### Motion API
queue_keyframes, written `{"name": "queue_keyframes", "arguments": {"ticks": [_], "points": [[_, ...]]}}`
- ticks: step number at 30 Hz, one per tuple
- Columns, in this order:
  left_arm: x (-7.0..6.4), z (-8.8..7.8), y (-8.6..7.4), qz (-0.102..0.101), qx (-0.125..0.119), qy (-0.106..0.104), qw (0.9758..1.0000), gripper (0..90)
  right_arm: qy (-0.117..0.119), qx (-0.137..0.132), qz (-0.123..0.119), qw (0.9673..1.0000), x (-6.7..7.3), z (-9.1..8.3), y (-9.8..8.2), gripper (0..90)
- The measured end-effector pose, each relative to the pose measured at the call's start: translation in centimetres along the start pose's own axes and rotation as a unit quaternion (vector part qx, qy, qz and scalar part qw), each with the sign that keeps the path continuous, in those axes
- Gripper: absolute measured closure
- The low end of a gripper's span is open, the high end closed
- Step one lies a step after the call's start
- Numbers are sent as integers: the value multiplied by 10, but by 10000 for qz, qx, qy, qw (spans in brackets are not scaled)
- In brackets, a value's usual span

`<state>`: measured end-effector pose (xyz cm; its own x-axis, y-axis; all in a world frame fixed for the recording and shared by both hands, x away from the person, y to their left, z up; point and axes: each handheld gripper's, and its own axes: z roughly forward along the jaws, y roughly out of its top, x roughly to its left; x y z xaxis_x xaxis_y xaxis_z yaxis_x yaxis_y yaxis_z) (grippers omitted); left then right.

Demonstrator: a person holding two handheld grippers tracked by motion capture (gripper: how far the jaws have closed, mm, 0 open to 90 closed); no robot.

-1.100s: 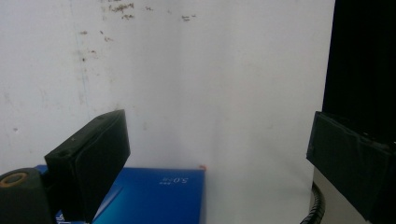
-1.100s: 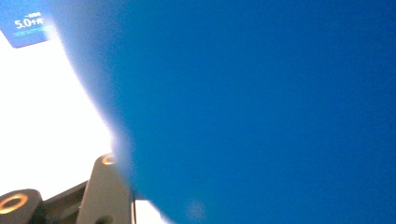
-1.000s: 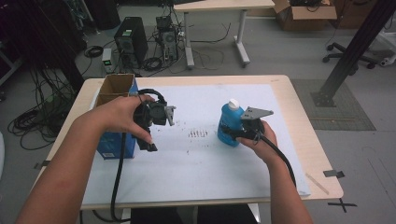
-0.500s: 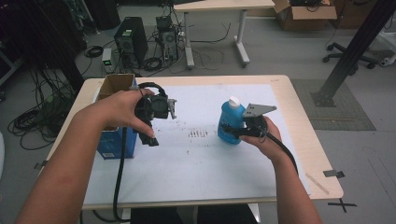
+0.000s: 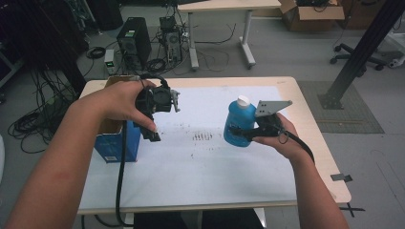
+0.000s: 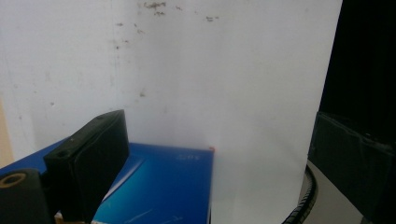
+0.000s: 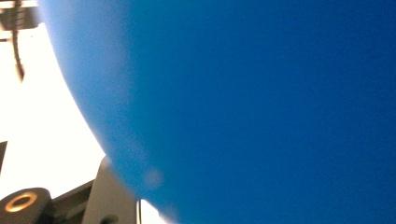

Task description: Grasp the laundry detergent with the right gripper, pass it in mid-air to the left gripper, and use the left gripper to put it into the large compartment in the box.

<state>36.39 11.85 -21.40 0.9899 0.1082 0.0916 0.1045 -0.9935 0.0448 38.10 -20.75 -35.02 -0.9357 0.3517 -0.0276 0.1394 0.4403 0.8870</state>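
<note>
I see the box point(image 5: 116, 140) at the table's point(image 5: 305, 119) left edge, the bottle point(image 5: 239, 123) well right of it, paper sheet point(image 5: 200, 162) beneath.

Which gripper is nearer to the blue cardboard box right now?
Left. The left gripper hangs just above and beside the blue cardboard box, jaws apart with nothing between them. The right gripper is across the table, clamped on the blue bottle.

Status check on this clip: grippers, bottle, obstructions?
Right gripper shut on blue bottle, held above the table. Left gripper open, holding nothing, beside blue box. Nothing in the way.
</note>
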Motion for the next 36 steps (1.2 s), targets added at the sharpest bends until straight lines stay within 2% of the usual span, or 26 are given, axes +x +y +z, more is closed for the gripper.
{"name": "queue_keyframes", "arguments": {"ticks": [6, 11, 17, 30, 36], "points": [[0, -8, -1, -42, 34, 50, 10000, 54, 406, 135, -140, 9990, 10, 3, 3, 463], [1, -14, 2, -28, 26, 97, 9999, 48, 620, 246, -339, 9972, 16, 11, 4, 462], [-1, -15, 10, 94, 11, 39, 9999, 51, 937, 212, -486, 9942, 20, 21, 9, 462], [-2, -15, 22, 230, -13, -40, 9997, 50, 1337, 98, -638, 9889, 28, 50, 16, 458], [-3, -11, 28, 270, 0, -82, 9996, 50, 1403, 123, -658, 9878, 33, 66, 19, 457]]}}
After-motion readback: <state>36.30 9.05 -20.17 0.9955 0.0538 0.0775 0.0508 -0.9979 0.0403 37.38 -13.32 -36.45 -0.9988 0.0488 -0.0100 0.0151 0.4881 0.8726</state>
